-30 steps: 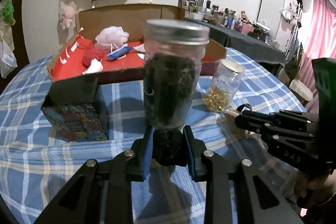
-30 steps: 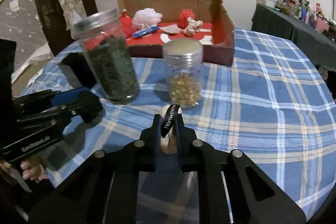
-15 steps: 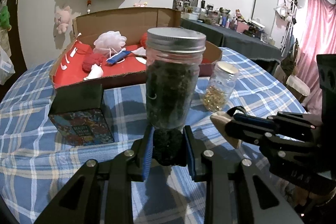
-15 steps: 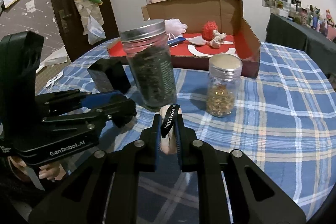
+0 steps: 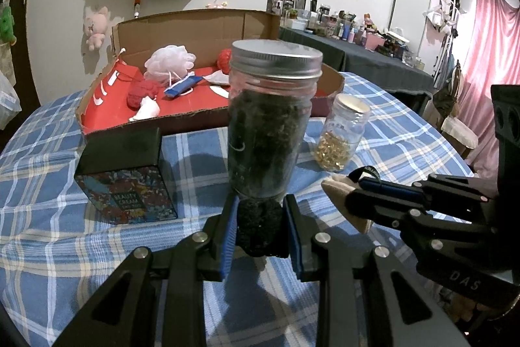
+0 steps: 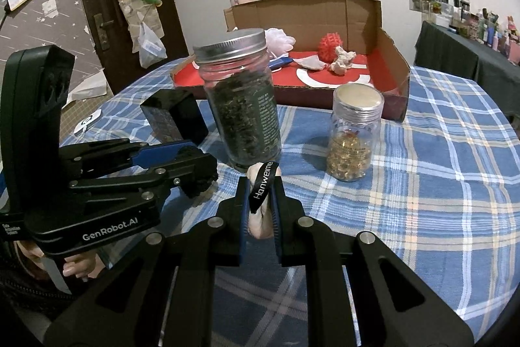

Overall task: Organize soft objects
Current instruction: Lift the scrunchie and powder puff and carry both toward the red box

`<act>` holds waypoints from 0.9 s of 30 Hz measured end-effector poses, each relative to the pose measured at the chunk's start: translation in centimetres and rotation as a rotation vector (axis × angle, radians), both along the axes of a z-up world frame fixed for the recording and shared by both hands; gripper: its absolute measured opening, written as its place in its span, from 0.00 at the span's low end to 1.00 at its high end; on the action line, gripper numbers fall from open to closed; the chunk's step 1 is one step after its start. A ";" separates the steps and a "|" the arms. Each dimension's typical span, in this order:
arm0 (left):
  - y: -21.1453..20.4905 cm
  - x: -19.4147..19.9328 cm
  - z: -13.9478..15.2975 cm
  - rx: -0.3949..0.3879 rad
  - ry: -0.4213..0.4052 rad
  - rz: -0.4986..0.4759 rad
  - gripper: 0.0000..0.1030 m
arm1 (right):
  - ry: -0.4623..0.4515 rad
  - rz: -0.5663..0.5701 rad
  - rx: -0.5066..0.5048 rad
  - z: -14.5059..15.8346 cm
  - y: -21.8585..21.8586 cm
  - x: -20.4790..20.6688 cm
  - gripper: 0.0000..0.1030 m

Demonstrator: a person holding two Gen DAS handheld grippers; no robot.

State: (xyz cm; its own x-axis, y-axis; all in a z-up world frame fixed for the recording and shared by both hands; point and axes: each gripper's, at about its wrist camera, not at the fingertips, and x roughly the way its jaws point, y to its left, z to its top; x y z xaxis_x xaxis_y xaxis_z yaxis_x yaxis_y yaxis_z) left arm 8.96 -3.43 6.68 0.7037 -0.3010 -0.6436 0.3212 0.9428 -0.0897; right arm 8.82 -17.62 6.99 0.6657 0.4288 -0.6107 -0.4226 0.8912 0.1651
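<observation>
The tall jar (image 5: 271,122) hides the middle of the cardboard box (image 5: 195,25) behind it, and the foot of the jar is covered by the black fuzzy ball (image 5: 260,230) in the left tool (image 5: 261,233). The label print on the jar's side is too small to read. Behind the box, the clutter on the far shelf (image 5: 341,25) blurs together. The beige soft piece (image 6: 260,217) in the right tool (image 6: 260,217) is mostly covered by the pads and a black strap (image 6: 264,184).

Glass jar (image 5: 266,132), ridged metal lid (image 5: 276,57)
</observation>
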 end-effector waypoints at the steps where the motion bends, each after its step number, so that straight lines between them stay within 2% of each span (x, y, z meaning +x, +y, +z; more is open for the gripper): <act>1: 0.0 0.0 0.0 0.000 0.000 0.001 0.28 | 0.000 -0.001 -0.001 0.0 0.0 0.0 0.12; 13: 1.1 -0.2 -0.5 -0.001 0.016 0.024 0.28 | 0.021 -0.035 -0.001 -0.5 -1.6 -0.1 0.12; 22: 5.5 -0.3 -0.5 -0.009 0.044 0.098 0.28 | 0.054 -0.105 -0.005 -0.9 -4.7 0.3 0.12; 27: 7.9 -0.6 -0.7 0.016 0.045 0.139 0.28 | 0.070 -0.131 0.015 -0.9 -6.3 0.9 0.12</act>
